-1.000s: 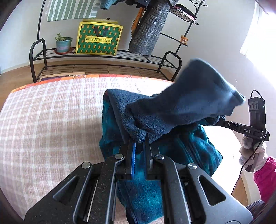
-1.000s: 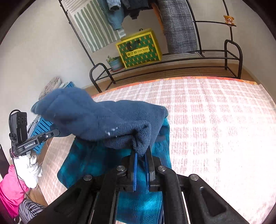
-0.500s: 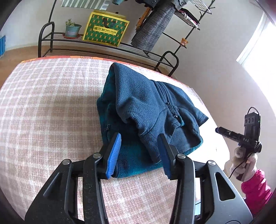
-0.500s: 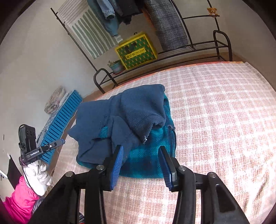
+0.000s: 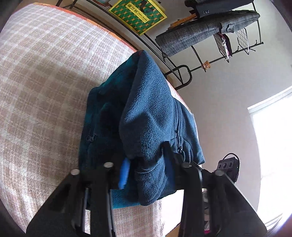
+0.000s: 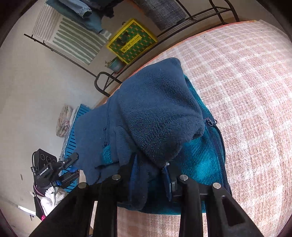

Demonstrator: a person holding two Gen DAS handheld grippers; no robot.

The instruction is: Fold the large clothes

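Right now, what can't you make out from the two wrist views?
- Left gripper fingertips: left wrist view, buried in the fleece; whether they grip is unclear.
- Right gripper fingertips: right wrist view, under a fleece fold; same doubt.
- Near hem of fleece: both views, behind the gripper bodies.
- Table under fleece: covered.
- Box small print: too small to read.

A dark blue fleece jacket (image 5: 149,116) with teal lining lies bunched, partly folded, on the checked bedspread (image 5: 42,76).

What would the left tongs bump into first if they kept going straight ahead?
Probably the dark blue fleece jacket: the left tongs are open, and its near fold already sits between them.
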